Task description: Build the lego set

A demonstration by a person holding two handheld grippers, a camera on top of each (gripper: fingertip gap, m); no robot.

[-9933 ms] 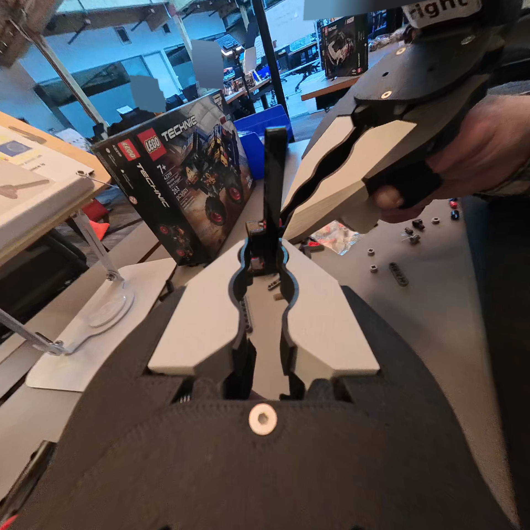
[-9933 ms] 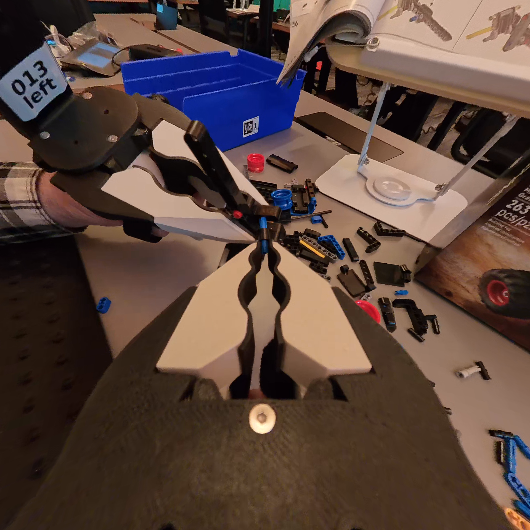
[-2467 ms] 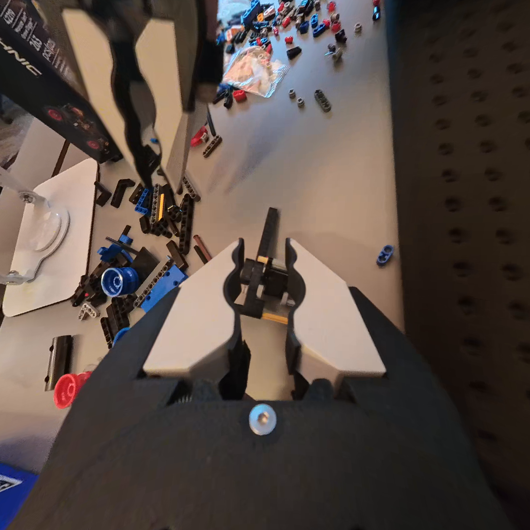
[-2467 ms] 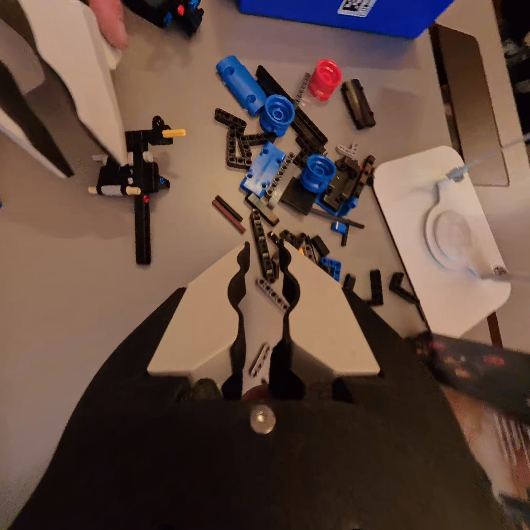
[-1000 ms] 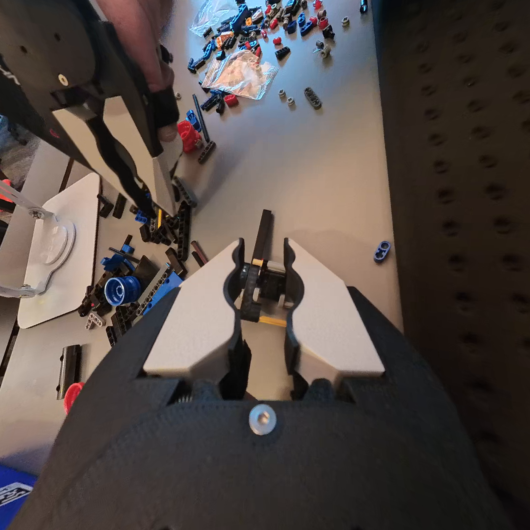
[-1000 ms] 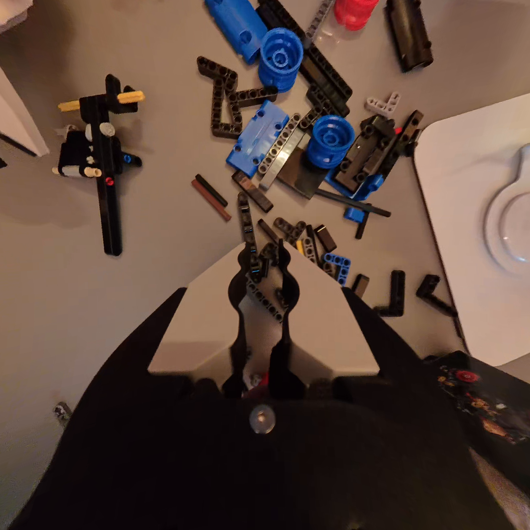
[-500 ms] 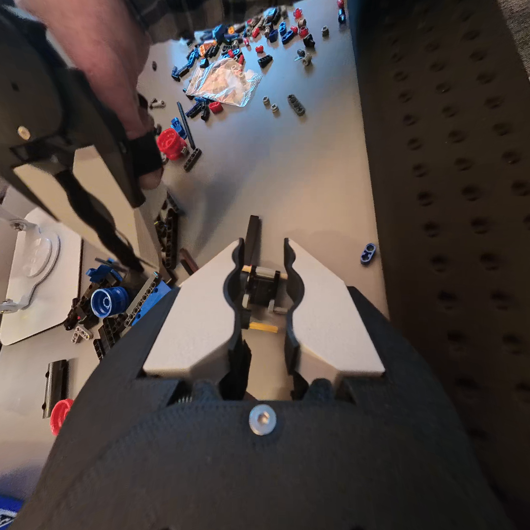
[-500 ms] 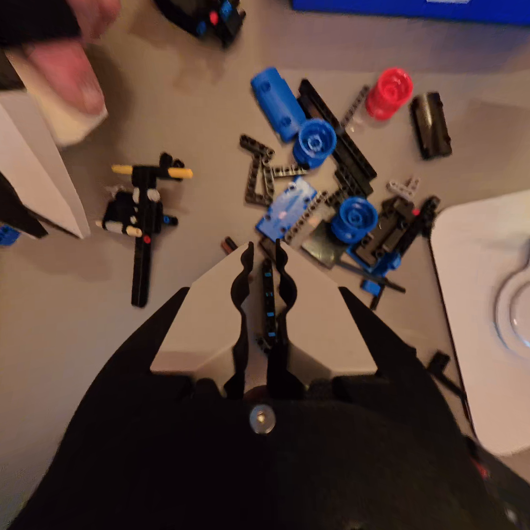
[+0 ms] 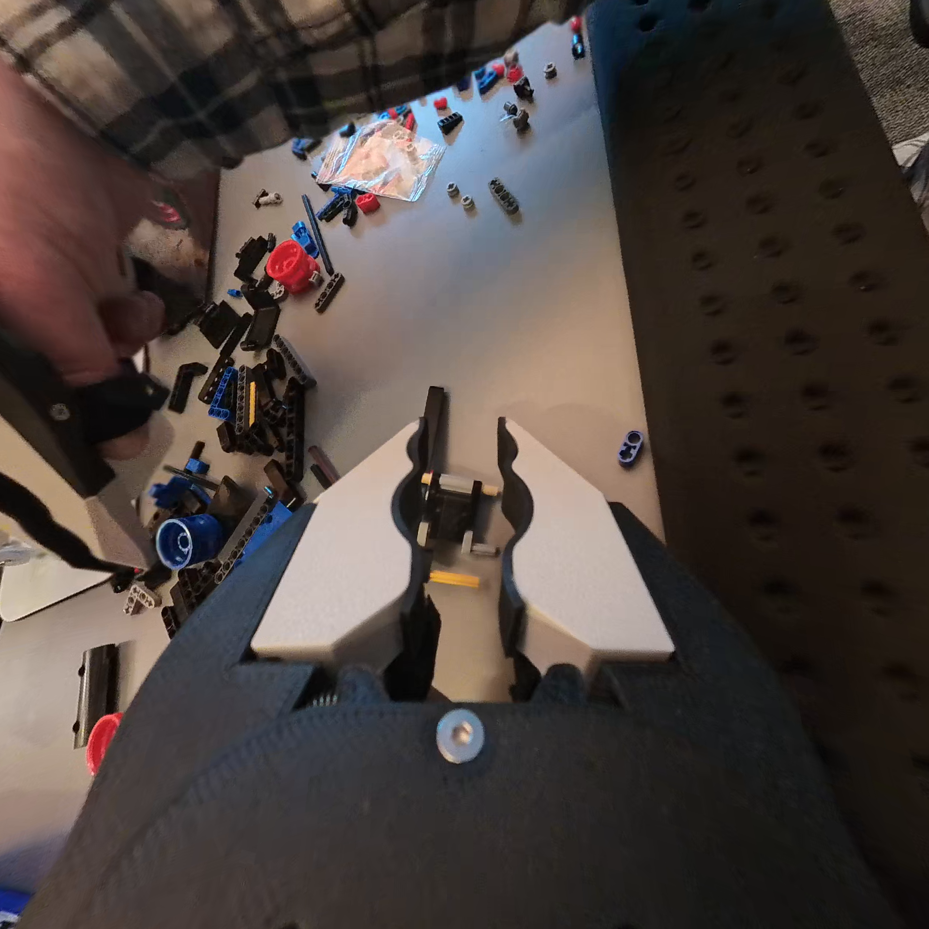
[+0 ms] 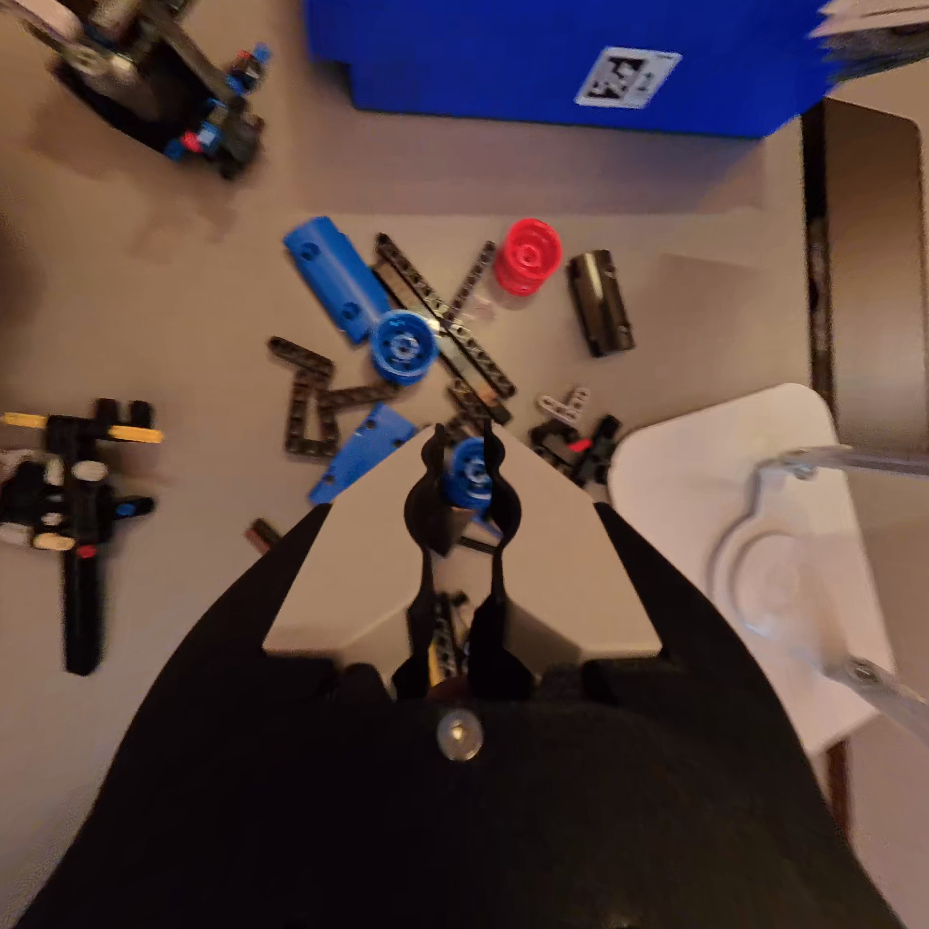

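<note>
**Left tool** (image 9: pixel 460 432): jaws apart, gripping nothing. The black sub-assembly (image 9: pixel 447 507), with its long beam, tan and yellow axles and grey bushes, lies flat on the table (image 9: pixel 477 327) directly beneath the open jaws. It sits close to the table edge that meets the dark perforated surface (image 9: pixel 754 301). A small blue link (image 9: pixel 631 445) lies just beside that edge. Ten seconds earlier this tool held the sub-assembly upright in the air while the other tool worked a pin into it. It has since set the piece down and let go.

**Right tool** (image 10: pixel 461 437): jaws drawn near, with a narrow slit between them. Dark parts show in the slit, but the picture is blurred, so whether anything is clamped cannot be told. A second ago its tips were down among the short black beams. They now hang over a blue wheel (image 10: pixel 467 477) in the loose pile. Around it lie a second blue wheel (image 10: pixel 402 347), a red wheel (image 10: pixel 528 261) and a blue panel (image 10: pixel 337 281). A blue bin (image 10: pixel 502 60) stands along the far table edge, and a white stand base (image 10: pixel 704 502) lies beside the pile.

**Reading:** one joining step appears finished and the fetch of the next part is under way. The sub-assembly must be gripped again before that part can be fitted.
</note>
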